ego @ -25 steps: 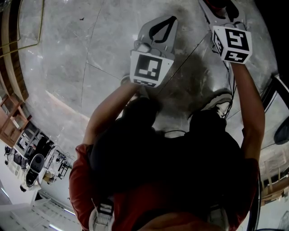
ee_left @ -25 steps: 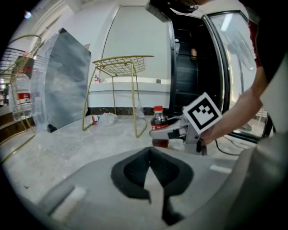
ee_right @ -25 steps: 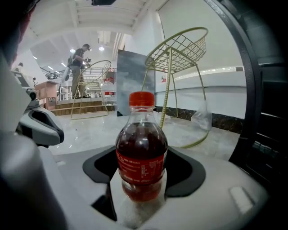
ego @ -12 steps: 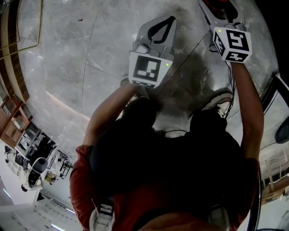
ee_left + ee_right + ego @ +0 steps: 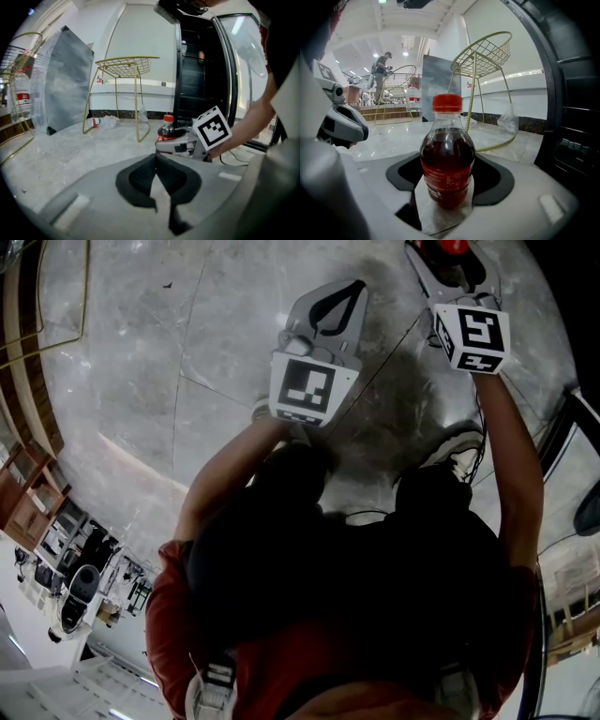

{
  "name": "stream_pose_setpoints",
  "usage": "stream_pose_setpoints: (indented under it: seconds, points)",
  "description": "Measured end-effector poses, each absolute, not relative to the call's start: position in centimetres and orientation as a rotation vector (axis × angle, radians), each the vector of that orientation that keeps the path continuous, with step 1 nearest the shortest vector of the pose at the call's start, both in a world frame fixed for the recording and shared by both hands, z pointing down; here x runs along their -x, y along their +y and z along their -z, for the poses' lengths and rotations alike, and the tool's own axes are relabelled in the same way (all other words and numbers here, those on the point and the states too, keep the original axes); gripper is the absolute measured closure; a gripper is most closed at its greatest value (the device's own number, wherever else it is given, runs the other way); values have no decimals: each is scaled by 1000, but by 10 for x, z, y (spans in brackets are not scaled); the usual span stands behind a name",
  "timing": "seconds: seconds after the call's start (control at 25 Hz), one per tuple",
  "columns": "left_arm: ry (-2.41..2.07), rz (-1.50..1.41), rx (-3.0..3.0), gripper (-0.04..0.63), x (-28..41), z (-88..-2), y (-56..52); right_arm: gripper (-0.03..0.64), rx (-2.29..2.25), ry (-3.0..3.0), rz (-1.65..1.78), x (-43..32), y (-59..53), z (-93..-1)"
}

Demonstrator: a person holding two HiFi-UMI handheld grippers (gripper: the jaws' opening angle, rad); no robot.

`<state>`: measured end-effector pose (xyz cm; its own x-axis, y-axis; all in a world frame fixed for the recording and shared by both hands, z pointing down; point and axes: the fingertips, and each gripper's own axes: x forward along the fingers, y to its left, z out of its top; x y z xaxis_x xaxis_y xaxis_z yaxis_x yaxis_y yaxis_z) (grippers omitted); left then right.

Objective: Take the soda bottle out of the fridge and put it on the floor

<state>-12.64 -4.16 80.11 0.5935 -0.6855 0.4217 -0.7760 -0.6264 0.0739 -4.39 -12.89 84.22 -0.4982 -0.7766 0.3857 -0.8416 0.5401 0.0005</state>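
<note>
Since the right gripper [image 5: 449,165] clamps the soda bottle [image 5: 446,140] upright, clear of the fridge [image 5: 199,84] and near the floor [image 5: 216,352], only set-down and release remain. The left gripper [image 5: 156,159] is closed and empty.

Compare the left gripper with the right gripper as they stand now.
On the left gripper the fingers meet on nothing. On the right gripper the fingers stand apart, clamped on an upright, red-capped soda bottle. The left gripper faces open floor; the right gripper sits beside the fridge. Both are grey with dark pads and tilt slightly downward.
</note>
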Motion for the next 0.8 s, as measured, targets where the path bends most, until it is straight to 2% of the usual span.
stream_pose_setpoints:
  seconds: [0.2, 0.6, 0.8]
  points:
    - [-1198, -543, -2568, 595, 126, -803, -40, 310, -1339, -2454, -290, 43, -128, -843]
    - [-1216, -524, -2570, 595, 128, -795, -43, 208, -1362, -2478, -336, 45, -126, -837]
    - [-1216, -526, -2569, 595, 127, -794, -43, 181, -1360, -2480, -364, 47, -121, -836]
